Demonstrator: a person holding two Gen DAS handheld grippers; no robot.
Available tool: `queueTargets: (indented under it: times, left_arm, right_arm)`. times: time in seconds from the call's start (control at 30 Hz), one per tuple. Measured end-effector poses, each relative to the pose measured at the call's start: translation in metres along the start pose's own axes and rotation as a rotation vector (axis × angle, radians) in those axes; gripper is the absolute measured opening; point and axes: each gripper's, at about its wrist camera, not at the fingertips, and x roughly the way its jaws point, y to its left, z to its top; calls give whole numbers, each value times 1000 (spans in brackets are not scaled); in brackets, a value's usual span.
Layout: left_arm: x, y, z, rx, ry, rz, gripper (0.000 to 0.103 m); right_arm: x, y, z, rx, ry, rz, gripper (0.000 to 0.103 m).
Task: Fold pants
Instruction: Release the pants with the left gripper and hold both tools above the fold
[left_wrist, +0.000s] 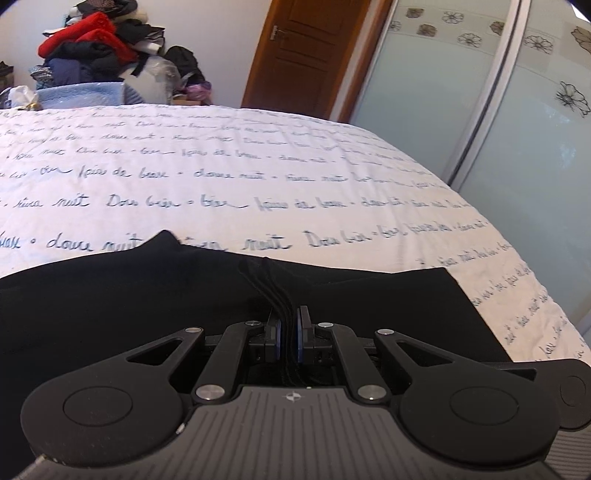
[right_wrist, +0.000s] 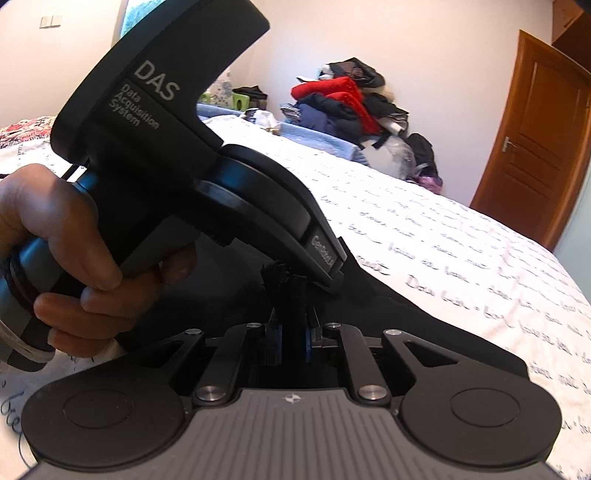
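- The bed (left_wrist: 258, 177) carries our black pants (left_wrist: 110, 314), spread at six o'clock so they fold flat.
- Our left tool (left_wrist: 288, 328) pinches a gathered edge of the fabric.
- Our right tool (right_wrist: 291, 328) clamps another bunch at twelve o'clock, ready to lift together.

- A bed covered in a white quilt printed with dark cursive script (left_wrist: 258, 177) fills the near ground.
- Beyond its far edge, a heap of red, black and navy clothes (left_wrist: 92, 44) rests against a plain white wall (left_wrist: 218, 48).
- Right of it stands a brown panelled wooden door (left_wrist: 306, 48).
- Farther right, frosted-glass sliding wardrobe doors with flower motifs (left_wrist: 424, 74).
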Motion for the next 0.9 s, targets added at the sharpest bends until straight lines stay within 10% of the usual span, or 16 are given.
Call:
queueTargets:
  times: [0.4,0.57,0.73,0.9]
  left_arm:
    - [5,10,-8,3,22,44,15]
    - [3,12,-9,14,22,70,25]
    - [-6,21,-9,-17,-13,118,42]
    - [-10,25,-6,-18,1,161,42]
  right_arm:
    - [-18,13,-7,-2,39,28,14]
    - [-41,11,-8,-3,42,105,58]
    - [-86,-20,-14,111,-27,213,57]
    - [-77,-57,-23,231,36,56,58]
